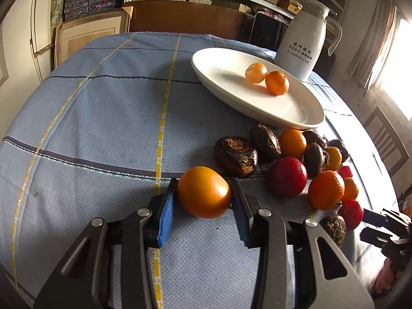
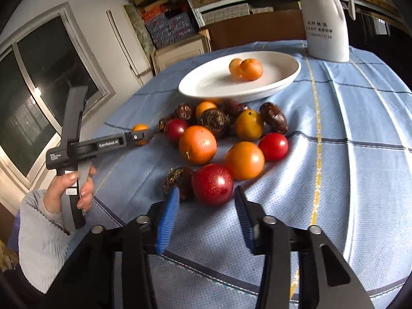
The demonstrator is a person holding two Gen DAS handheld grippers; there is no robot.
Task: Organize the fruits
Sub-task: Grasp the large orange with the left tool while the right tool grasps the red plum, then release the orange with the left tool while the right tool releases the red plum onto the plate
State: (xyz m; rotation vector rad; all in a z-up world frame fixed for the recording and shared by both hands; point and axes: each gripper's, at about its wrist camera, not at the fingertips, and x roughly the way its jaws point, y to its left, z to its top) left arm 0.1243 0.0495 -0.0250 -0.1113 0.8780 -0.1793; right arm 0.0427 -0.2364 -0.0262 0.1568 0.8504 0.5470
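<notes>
White plate [image 1: 231,97] beyond both tongs holds two tangerines [image 1: 266,78]; left tongs [image 1: 204,200] clench a third orange [image 1: 203,191], right tongs [image 2: 206,200] straddle a red plum [image 2: 212,184] ungripped, roughly a dozen mixed fruits unsorted on the worktop [image 1: 103,128].

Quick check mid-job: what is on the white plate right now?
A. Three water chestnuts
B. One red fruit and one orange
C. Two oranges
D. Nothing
C: the plate holds just two oranges, side by side near its far side; the red and dark fruits all lie on the cloth in front of it.
</notes>
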